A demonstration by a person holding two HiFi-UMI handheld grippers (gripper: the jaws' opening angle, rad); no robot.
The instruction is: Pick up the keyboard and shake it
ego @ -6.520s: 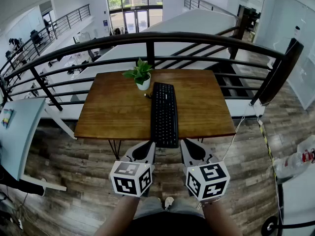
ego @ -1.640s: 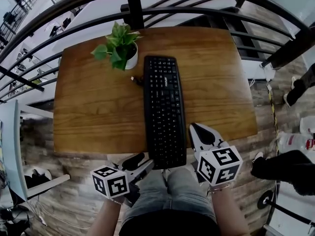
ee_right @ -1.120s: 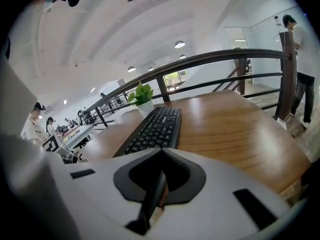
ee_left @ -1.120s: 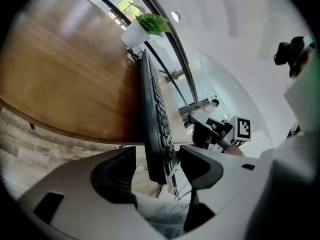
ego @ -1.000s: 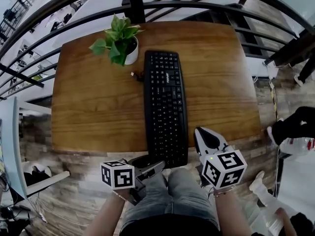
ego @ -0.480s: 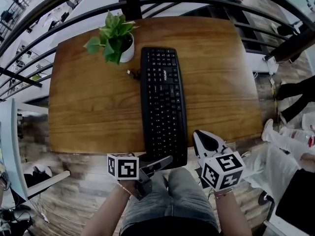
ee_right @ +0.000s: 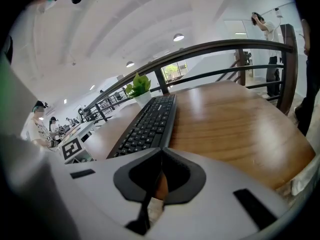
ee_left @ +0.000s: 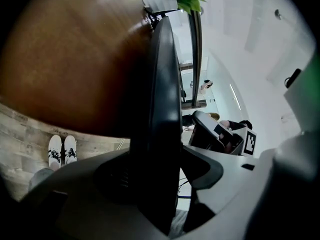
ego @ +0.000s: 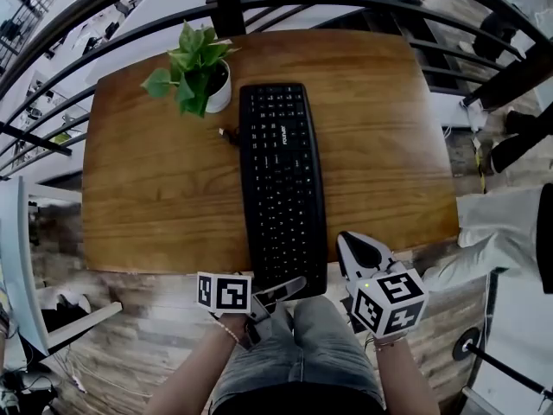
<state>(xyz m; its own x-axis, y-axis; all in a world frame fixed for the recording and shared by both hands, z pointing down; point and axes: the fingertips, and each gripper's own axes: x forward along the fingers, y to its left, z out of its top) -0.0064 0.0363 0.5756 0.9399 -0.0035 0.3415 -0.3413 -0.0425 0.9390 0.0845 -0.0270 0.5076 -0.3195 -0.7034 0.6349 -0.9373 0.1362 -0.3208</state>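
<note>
A black keyboard (ego: 281,180) lies lengthwise on the wooden table (ego: 155,197), its near end hanging over the front edge. My left gripper (ego: 289,285), rolled on its side, is shut on the keyboard's near-left corner. In the left gripper view the keyboard's edge (ee_left: 162,84) runs straight between the two jaws of the left gripper (ee_left: 162,176), and both pads lie against it. My right gripper (ego: 354,242) sits at the table's front edge just right of the keyboard, shut and holding nothing. In the right gripper view the keyboard (ee_right: 150,121) stretches away to the left of the right gripper (ee_right: 161,156).
A potted plant (ego: 194,76) stands at the keyboard's far left corner, with a cable end (ego: 226,133) beside it. A black railing (ego: 233,3) runs behind the table. A person's leg (ego: 501,236) is on the floor to the right. A white desk (ego: 13,258) is at the left.
My left gripper has moved right from beside my knee onto the keyboard's near-left corner. The right gripper has barely shifted. A person has walked past on the right.
</note>
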